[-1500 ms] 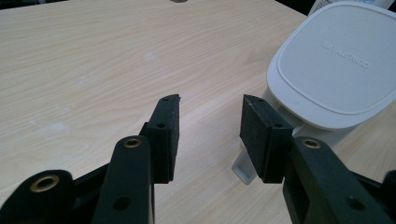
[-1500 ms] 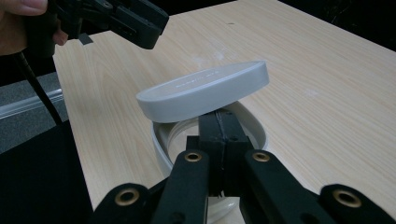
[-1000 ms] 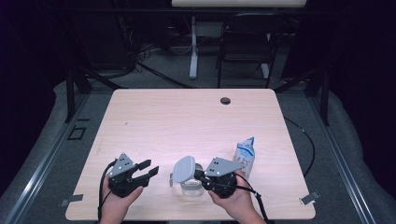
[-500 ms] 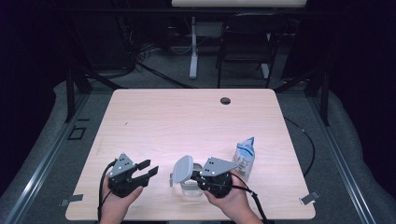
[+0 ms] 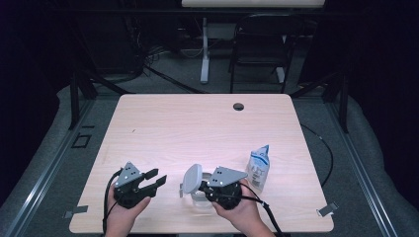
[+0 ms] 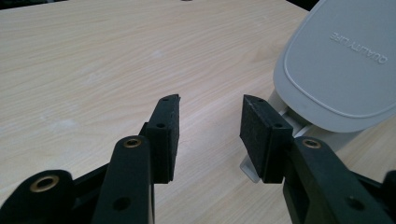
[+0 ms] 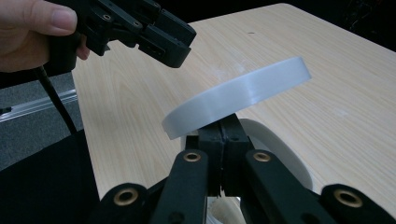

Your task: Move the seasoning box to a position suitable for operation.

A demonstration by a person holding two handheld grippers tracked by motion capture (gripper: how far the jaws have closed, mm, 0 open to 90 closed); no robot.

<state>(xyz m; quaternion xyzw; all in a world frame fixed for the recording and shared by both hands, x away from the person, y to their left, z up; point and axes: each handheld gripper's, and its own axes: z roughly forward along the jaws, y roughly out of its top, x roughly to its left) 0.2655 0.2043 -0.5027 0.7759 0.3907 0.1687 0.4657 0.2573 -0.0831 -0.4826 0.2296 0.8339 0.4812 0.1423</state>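
1. Pinching the raised white lid (image 7: pixel 236 95) of a clear container (image 5: pixel 197 196), the right tongs (image 7: pixel 223 135) are clamped together on its edge near the table's (image 5: pixel 197 123) front edge.
2. Left tongs (image 6: pixel 210 126) stand apart, empty, just beside the lid, whose "QUALITY LIFE" lettering shows in the left gripper view.
3. One pale-blue pouch (image 5: pixel 258 168) stands right of the container; one dark grommet (image 5: pixel 238 106) sits far back.

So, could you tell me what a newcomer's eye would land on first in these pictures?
Probably the grey hinged lid, tilted up over a clear container at the table's near edge, with the right gripper shut at its rim. Next, the left gripper beside it, jaws open and empty, and the plastic pouch standing to the right.
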